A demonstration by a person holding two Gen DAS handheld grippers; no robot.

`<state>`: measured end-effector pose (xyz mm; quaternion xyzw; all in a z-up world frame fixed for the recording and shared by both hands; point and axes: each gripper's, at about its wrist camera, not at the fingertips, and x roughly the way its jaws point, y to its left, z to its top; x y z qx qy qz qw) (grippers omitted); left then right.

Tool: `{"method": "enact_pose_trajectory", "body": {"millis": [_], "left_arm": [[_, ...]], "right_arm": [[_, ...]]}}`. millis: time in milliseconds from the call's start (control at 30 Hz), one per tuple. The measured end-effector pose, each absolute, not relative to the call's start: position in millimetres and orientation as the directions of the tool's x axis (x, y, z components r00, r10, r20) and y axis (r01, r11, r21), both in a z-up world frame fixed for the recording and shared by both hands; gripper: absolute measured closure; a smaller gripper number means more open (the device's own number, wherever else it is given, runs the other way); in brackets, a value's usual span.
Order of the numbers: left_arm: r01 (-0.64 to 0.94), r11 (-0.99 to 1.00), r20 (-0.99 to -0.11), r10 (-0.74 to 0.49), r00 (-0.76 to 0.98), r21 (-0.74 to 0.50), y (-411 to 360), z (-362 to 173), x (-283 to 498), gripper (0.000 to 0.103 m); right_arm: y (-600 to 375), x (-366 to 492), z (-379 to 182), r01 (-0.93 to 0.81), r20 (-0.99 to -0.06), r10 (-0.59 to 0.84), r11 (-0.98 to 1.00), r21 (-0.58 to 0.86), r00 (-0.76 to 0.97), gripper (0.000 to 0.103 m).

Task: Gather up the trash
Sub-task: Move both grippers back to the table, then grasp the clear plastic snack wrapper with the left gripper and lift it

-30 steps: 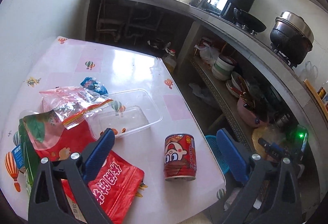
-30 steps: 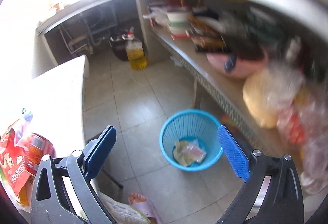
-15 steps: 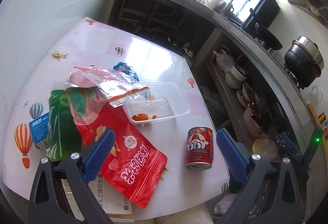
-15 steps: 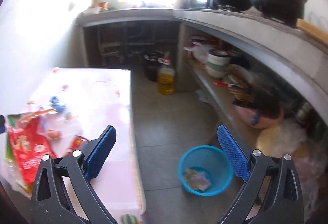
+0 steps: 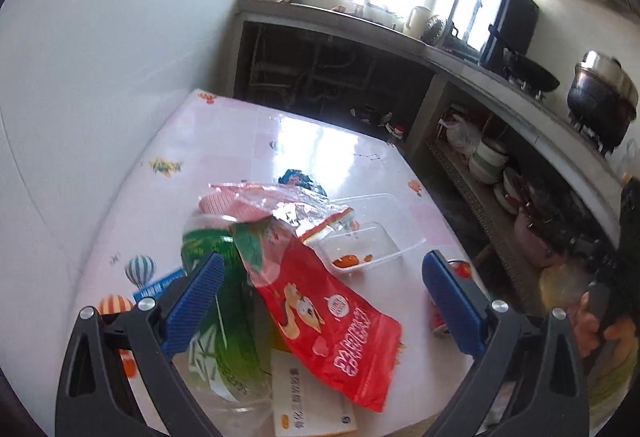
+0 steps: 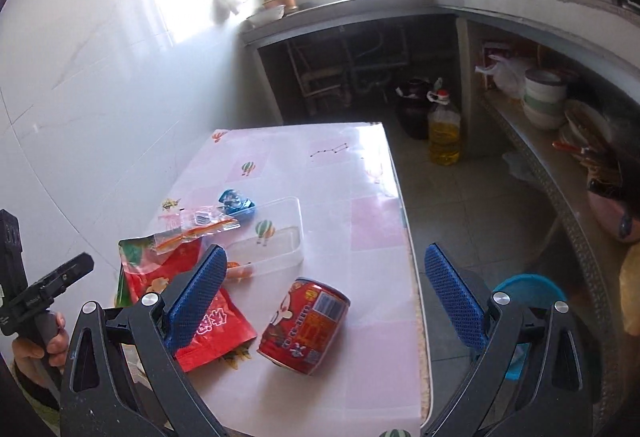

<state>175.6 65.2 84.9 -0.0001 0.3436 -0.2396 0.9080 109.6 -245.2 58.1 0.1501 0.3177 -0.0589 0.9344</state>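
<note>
Both grippers now face the pink balloon-print table (image 6: pixel 320 173) with jaws spread wide and nothing held. A second ago the right gripper (image 6: pixel 326 293) looked down at the round blue plastic bin (image 6: pixel 532 287) on the floor; it has swung back, so the bin now sits low at the right, beyond the table's edge, and the red cartoon-print drink can (image 6: pixel 304 325) stands between its fingers, near the table's near right corner. I judge a fresh pick is being lined up, likely on that can. The left gripper (image 5: pixel 320 293) has pulled back and hovers over the pile at near left: a red foil snack bag (image 5: pixel 332 321), a green plastic bottle (image 5: pixel 224 301), and a clear plastic food tray (image 5: pixel 368 237) farther right. Most trash remains on the table.
</note>
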Motion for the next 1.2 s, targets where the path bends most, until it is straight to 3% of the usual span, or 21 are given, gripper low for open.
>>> {"method": "enact_pose_trajectory", "body": {"millis": [267, 567, 733, 933, 1200], "left_arm": [[0.548, 0.753, -0.668, -0.199, 0.717, 0.364, -9.8, 46.1, 208.1, 0.009], [0.586, 0.495, -0.662, -0.029, 0.749, 0.642, -49.0, -10.9, 239.7, 0.024], [0.576, 0.382, -0.627, 0.013, 0.779, 0.723, -58.6, -28.9, 243.3, 0.041], [0.586, 0.382, -0.642, 0.026, 0.766, 0.715, -58.9, -32.8, 251.4, 0.067], [0.571, 0.428, -0.634, 0.005, 0.774, 0.701, -49.2, -21.1, 247.5, 0.089]], "right_arm": [[-237.9, 119.4, 49.8, 0.197, -0.638, 0.006, 0.948, 0.248, 0.77, 0.008], [-251.8, 126.1, 40.4, 0.218, -0.662, 0.009, 0.941, 0.26, 0.75, 0.008], [-256.0, 130.6, 36.0, 0.218, -0.67, 0.02, 0.938, 0.27, 0.742, 0.008], [-257.6, 131.6, 32.9, 0.216, -0.676, 0.033, 0.935, 0.28, 0.736, 0.008], [-256.4, 134.8, 33.5, 0.205, -0.681, 0.051, 0.934, 0.291, 0.731, 0.011]]}}
